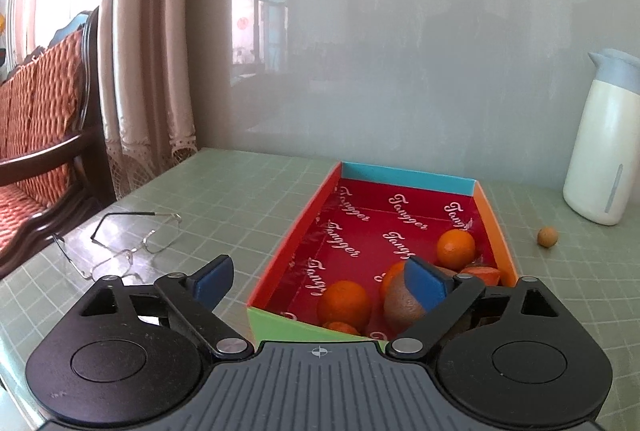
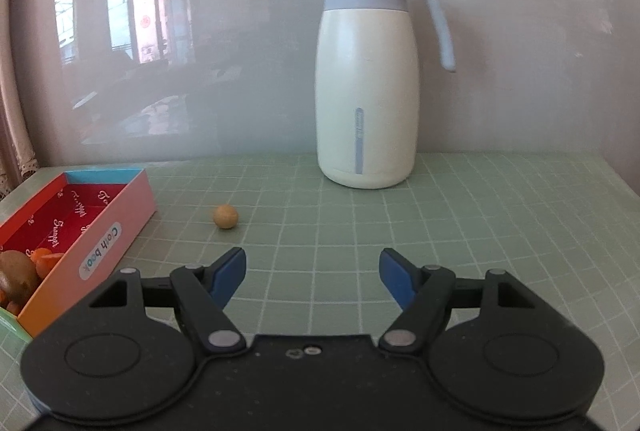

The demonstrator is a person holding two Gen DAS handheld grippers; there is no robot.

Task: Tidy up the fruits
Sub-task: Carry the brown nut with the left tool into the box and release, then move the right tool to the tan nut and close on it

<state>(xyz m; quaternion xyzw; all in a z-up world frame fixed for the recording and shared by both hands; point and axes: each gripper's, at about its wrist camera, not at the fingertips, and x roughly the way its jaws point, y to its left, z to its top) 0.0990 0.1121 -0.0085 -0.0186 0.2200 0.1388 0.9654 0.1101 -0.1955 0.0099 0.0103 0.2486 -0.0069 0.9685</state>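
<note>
One small tan fruit [image 2: 226, 216] lies loose on the surface [image 2: 440, 231], ahead and left of the spread, empty right claw [image 2: 312, 277]. That claw is nearer; the left claw [image 1: 320, 281] gapes empty over the box [image 1: 496, 227].

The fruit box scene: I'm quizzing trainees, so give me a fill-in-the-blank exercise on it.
1. The box has a floor coloured ____.
2. The small tan fruit lies on the mat between the box and the ____.
3. The eyeglasses lie on the box's ____ side in the left wrist view.
4. The right claw holds ____.

Answers: red; jug; left; nothing
</note>
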